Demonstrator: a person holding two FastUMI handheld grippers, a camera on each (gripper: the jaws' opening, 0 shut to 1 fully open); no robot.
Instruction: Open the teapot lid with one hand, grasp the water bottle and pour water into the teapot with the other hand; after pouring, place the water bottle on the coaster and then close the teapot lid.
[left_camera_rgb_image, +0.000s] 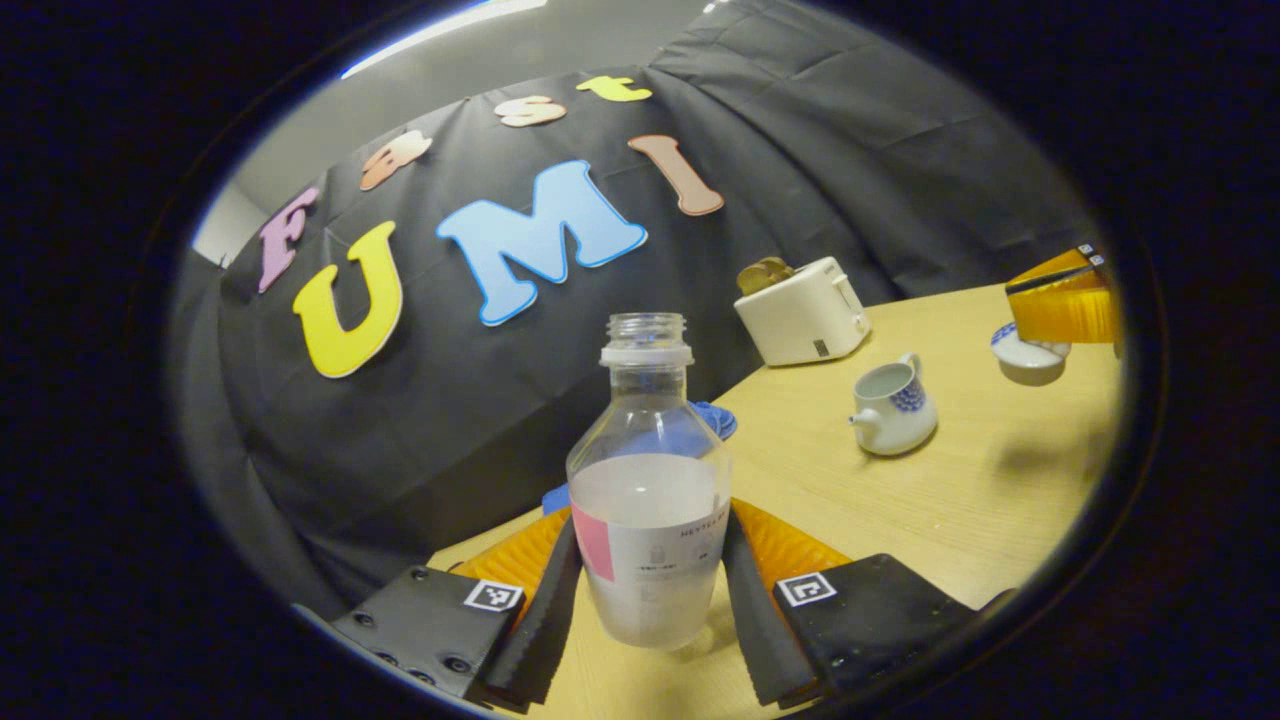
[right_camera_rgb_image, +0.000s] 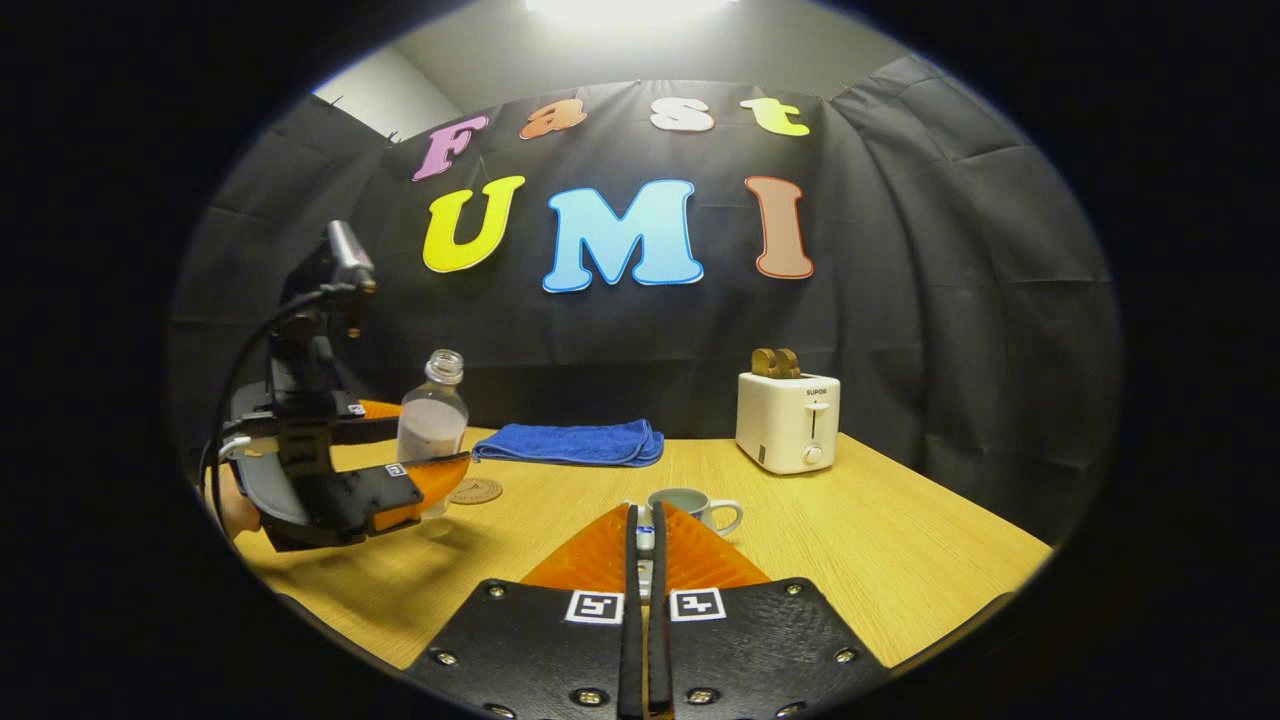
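Observation:
A clear, uncapped water bottle, about half full, stands upright between the fingers of my left gripper, which press on both its sides just above the table. In the right gripper view the bottle and the left gripper are at the left, close to a round coaster. The white teapot with a blue pattern stands open on the table. My right gripper is shut on the teapot lid, with the teapot just beyond. The lid hangs under the right gripper, to the right of the teapot.
A white toaster with bread slices stands at the back right of the wooden table. A folded blue towel lies along the back edge by the black cloth wall. A hand holds the left gripper.

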